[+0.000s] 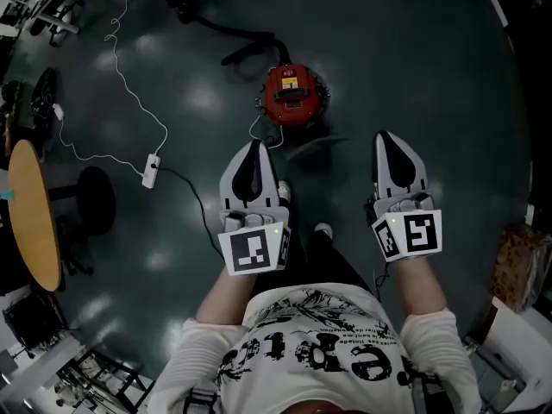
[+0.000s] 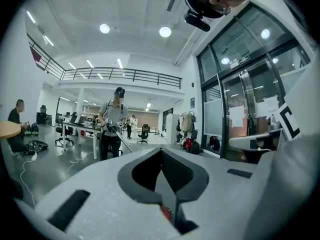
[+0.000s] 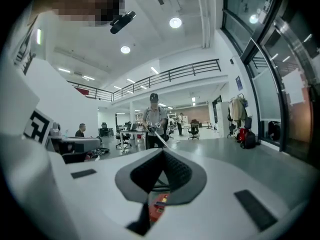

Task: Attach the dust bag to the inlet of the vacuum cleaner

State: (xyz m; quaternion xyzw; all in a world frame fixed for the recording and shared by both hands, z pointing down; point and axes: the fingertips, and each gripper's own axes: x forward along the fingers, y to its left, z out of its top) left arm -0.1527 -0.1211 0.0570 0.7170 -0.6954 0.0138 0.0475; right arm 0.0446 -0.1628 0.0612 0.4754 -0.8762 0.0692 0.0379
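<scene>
Pointing level, side by side, the left gripper and right gripper are both keeping their jaws pressed together, with nothing between them. The red vacuum cleaner is sitting on the dark floor beyond their tips, well apart from both. A white power strip is lying to its left.

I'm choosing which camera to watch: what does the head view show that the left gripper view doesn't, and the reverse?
Head view only: the whole red vacuum cleaner on the floor, and the operator's shoes. Left gripper view only: a standing person across the hall, the balcony railing, ceiling lights. Both: the left claw, shut and empty, and the wooden table.
</scene>
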